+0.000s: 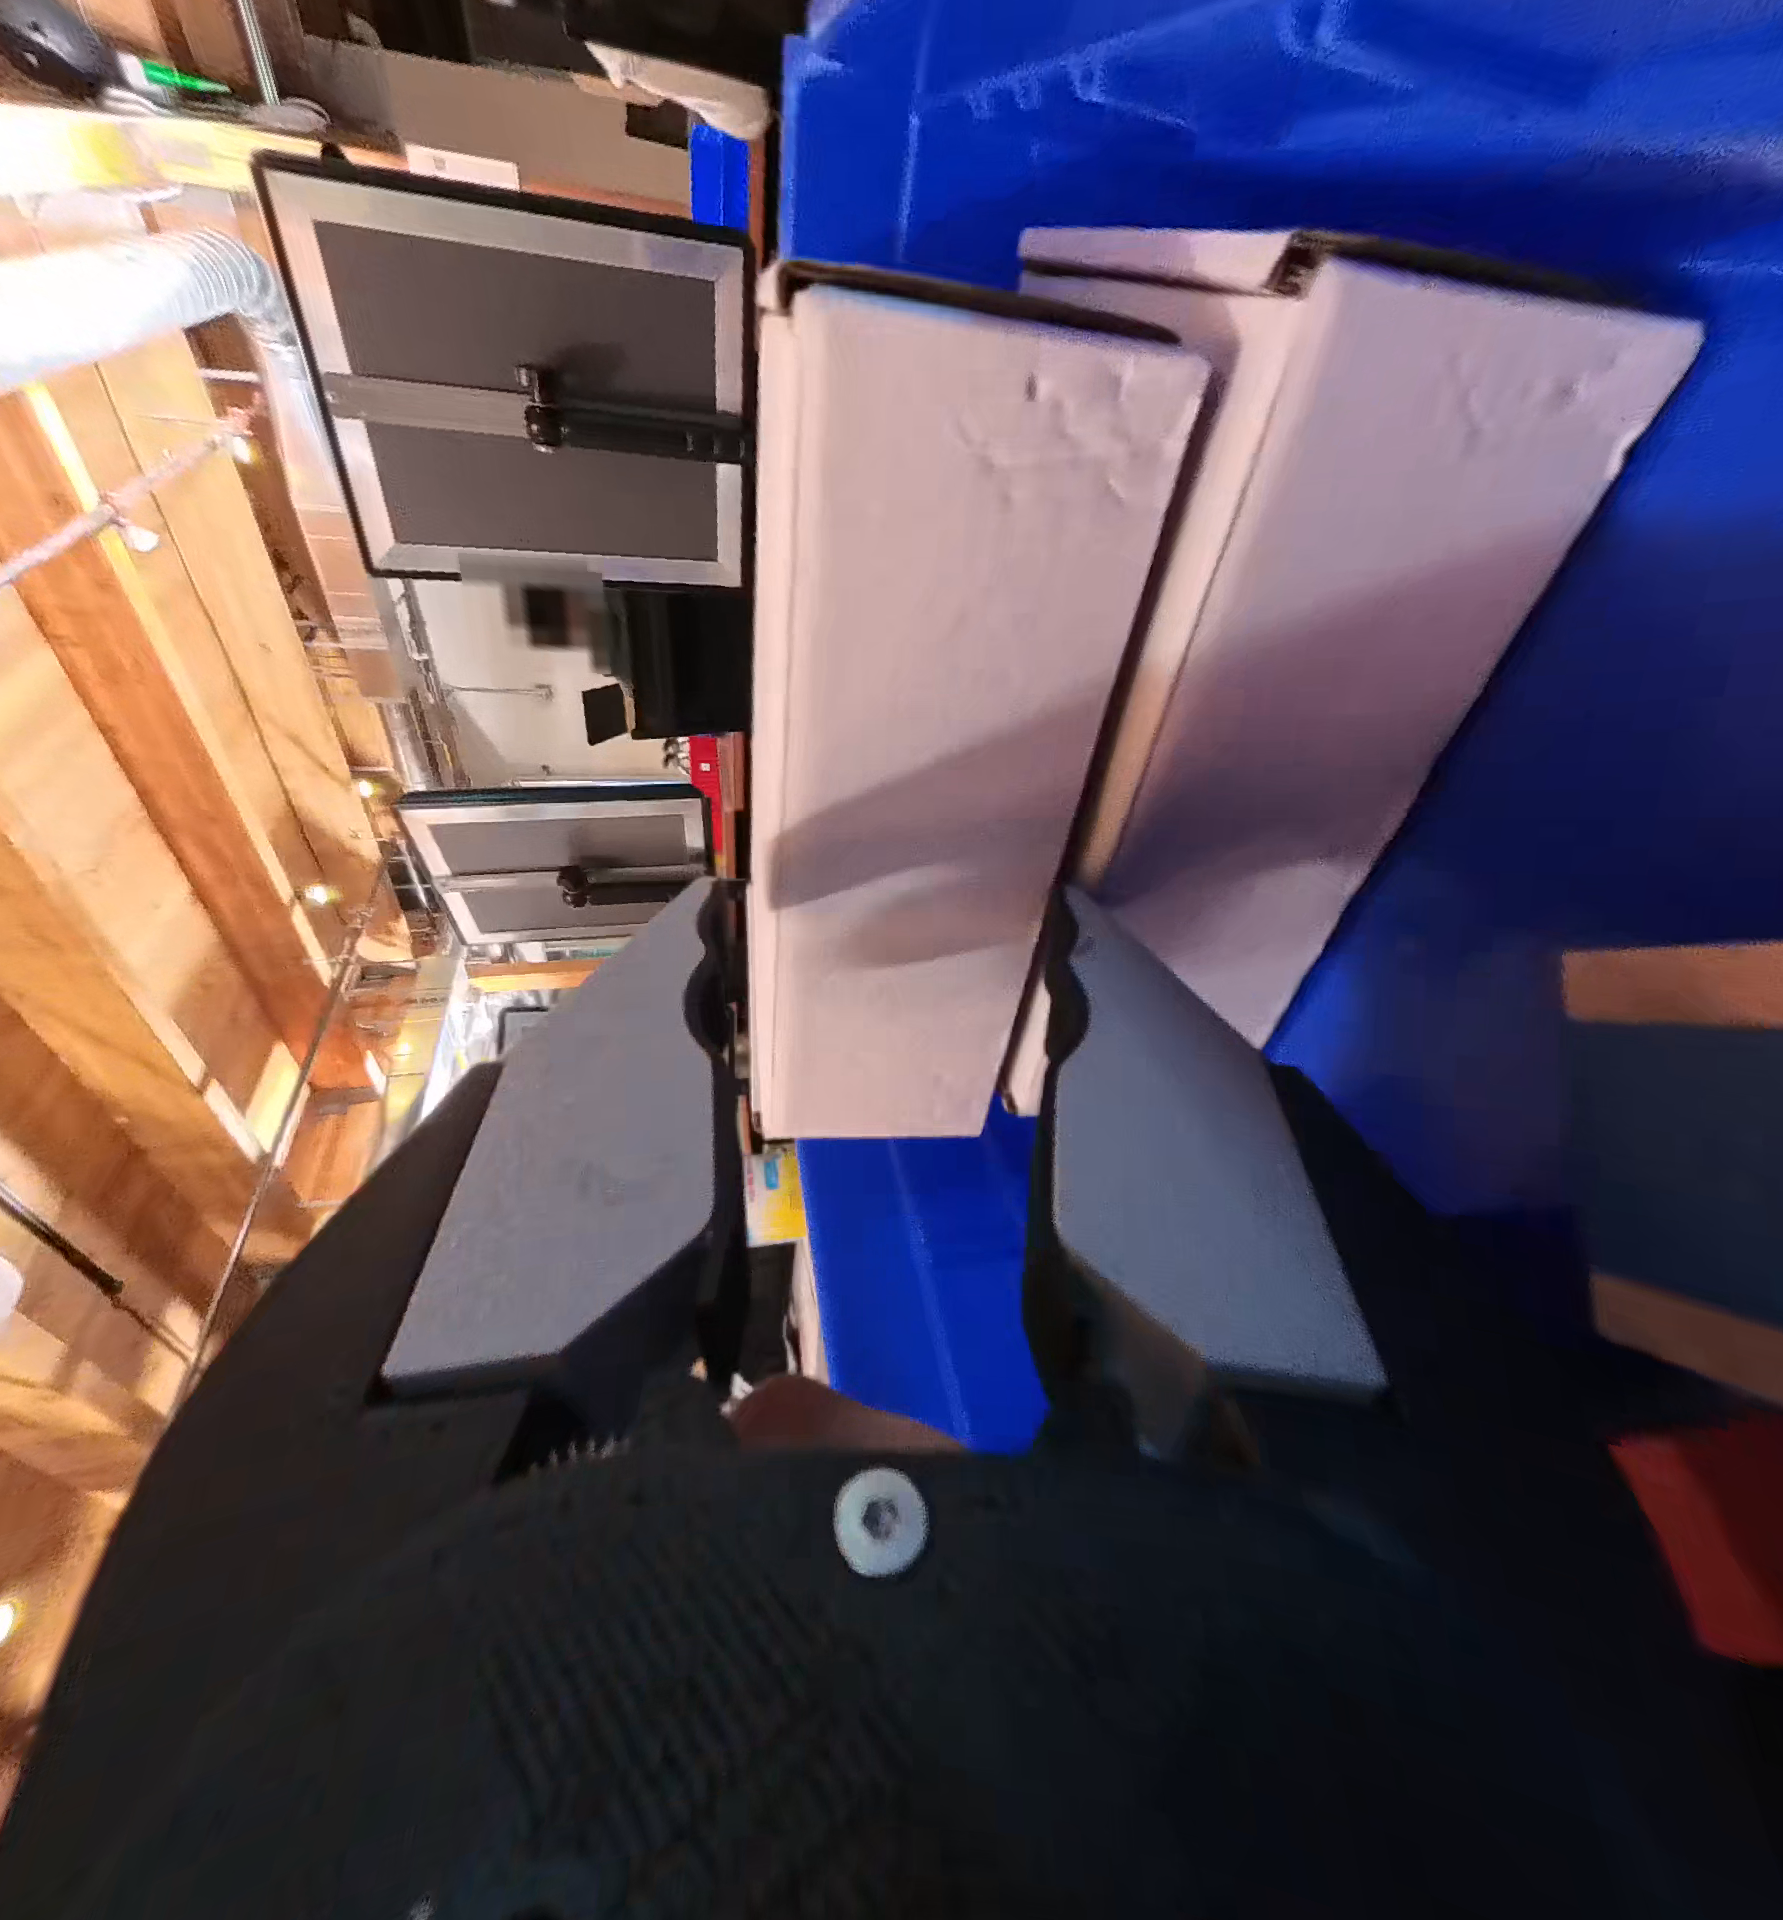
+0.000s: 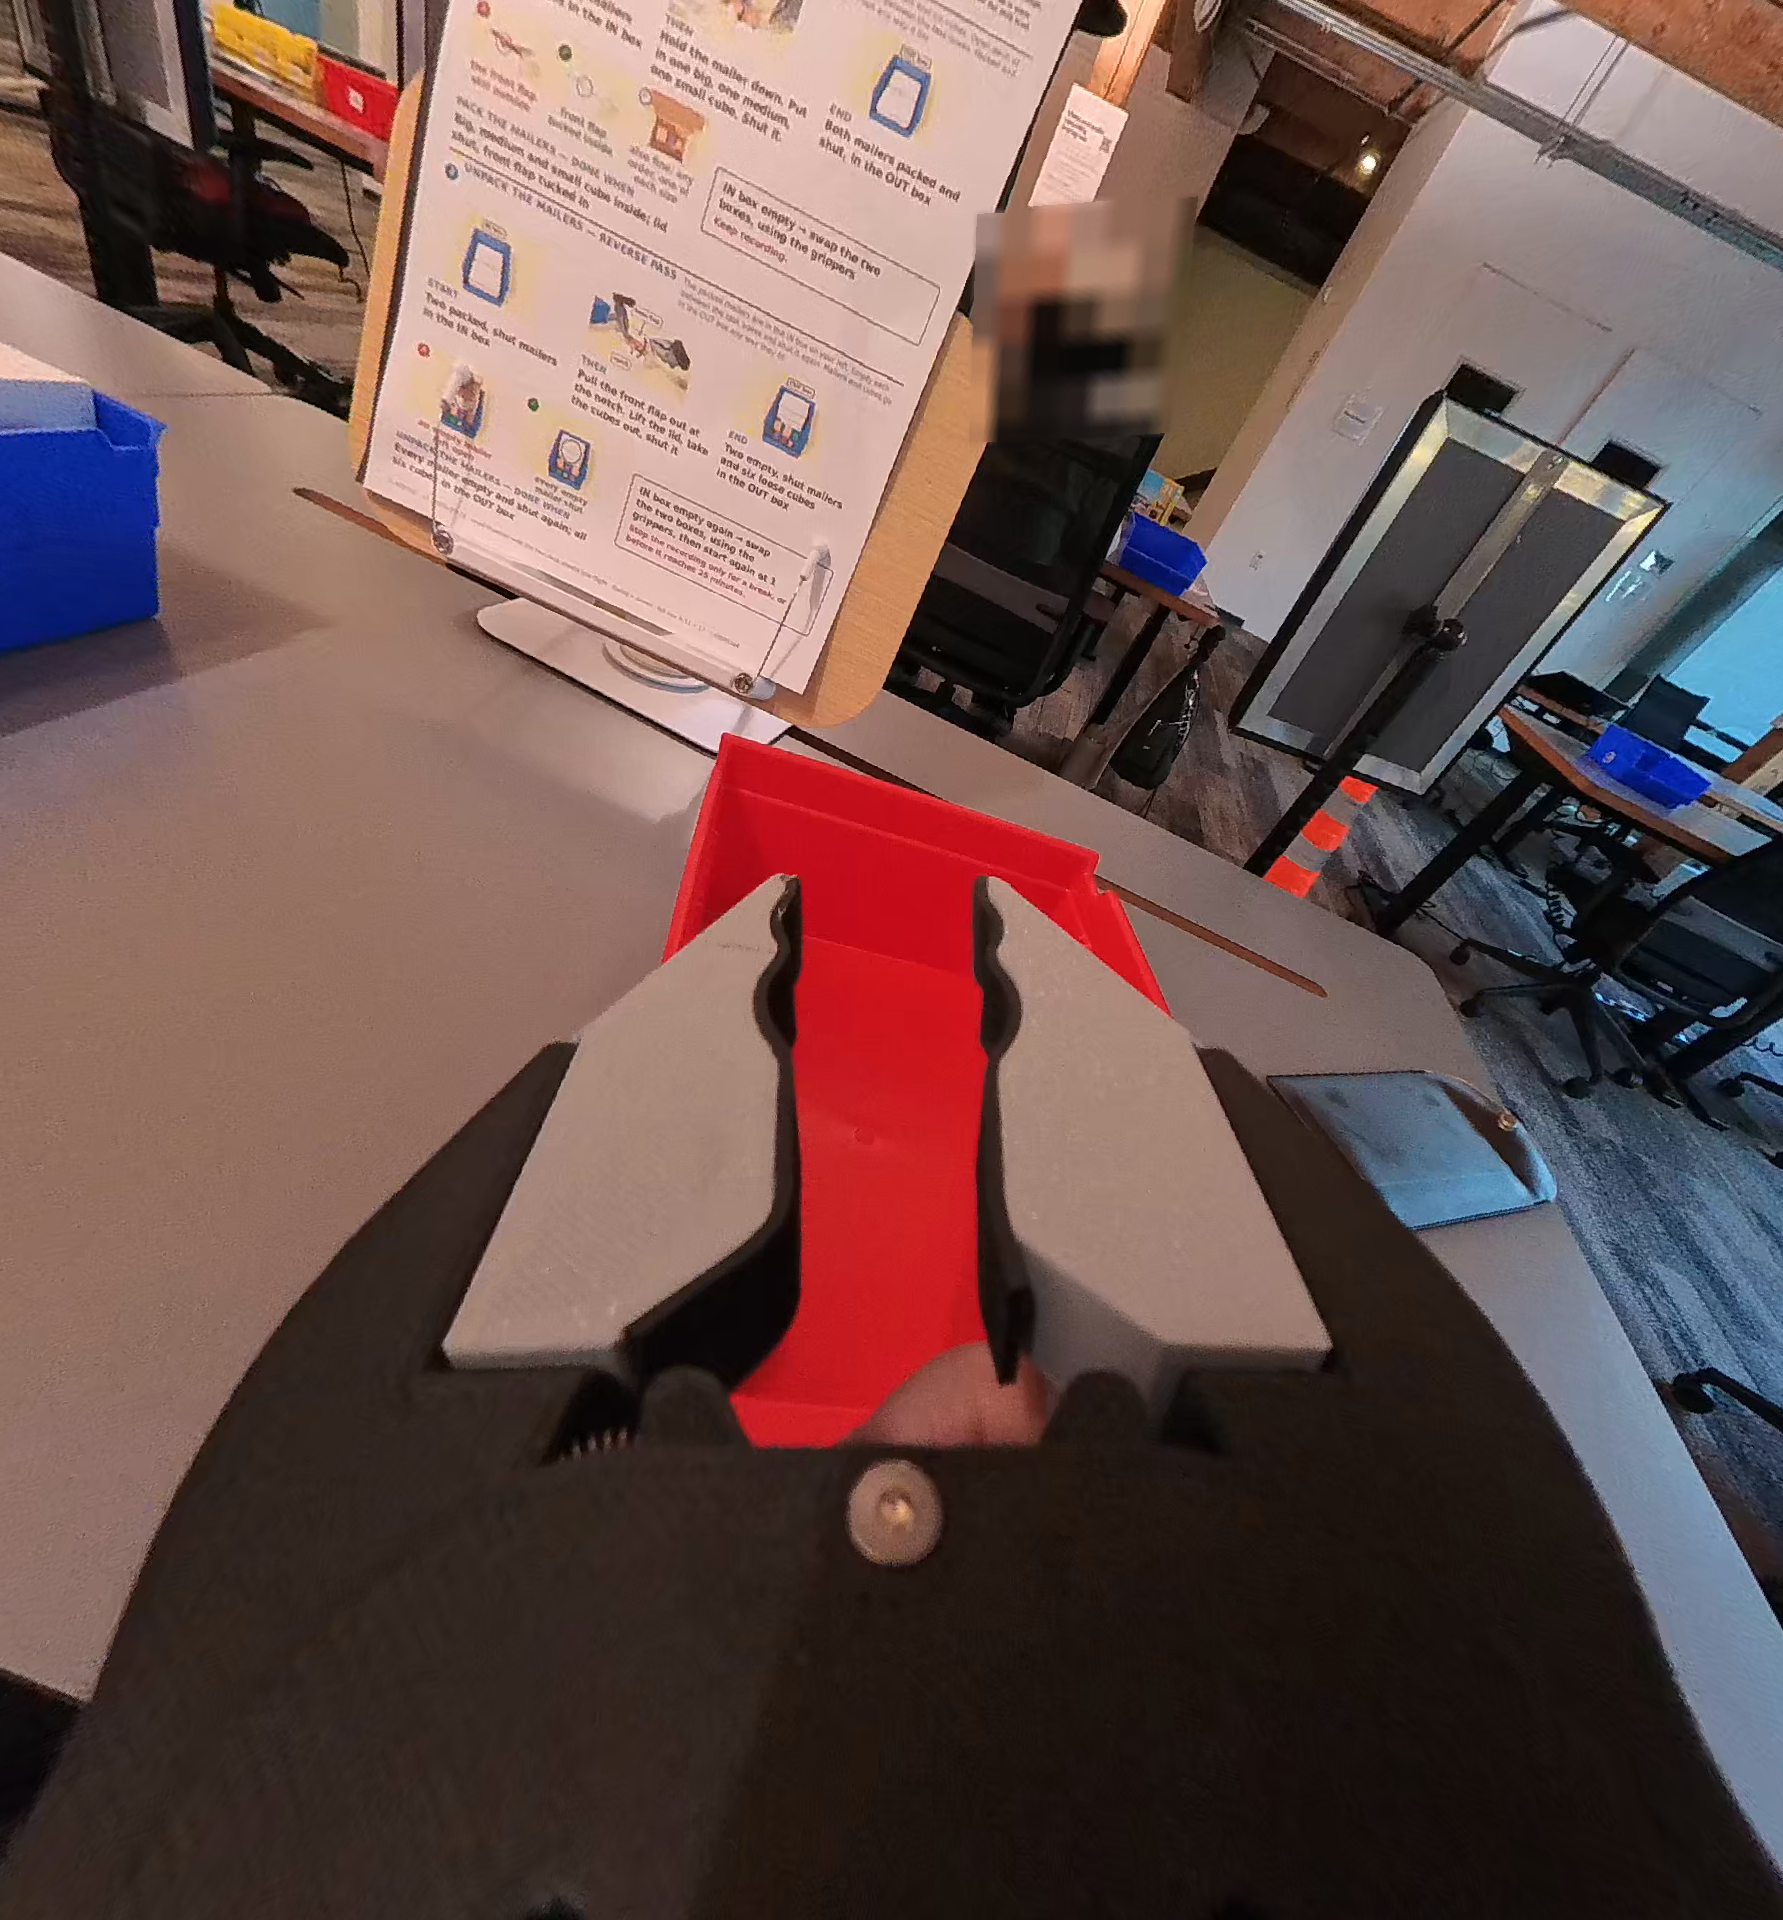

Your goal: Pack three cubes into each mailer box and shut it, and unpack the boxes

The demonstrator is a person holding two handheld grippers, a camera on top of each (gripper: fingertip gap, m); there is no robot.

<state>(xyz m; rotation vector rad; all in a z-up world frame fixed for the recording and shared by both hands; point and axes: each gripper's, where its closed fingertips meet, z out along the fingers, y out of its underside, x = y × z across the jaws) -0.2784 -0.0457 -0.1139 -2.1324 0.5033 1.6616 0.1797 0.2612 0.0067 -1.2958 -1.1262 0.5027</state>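
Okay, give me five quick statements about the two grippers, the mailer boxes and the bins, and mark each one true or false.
1. Two white mailer boxes stand side by side in the blue bin. True: the nearer mailer box and the farther mailer box.
2. The left gripper has its fingers on either side of the nearer mailer box. True.
3. The right gripper holds a cube. False: nothing is between its open fingers.
4. The red bin is full of cubes. False: the part in view is bare.
5. The instruction sheet lies flat on the table. False: it stands propped on a stand.
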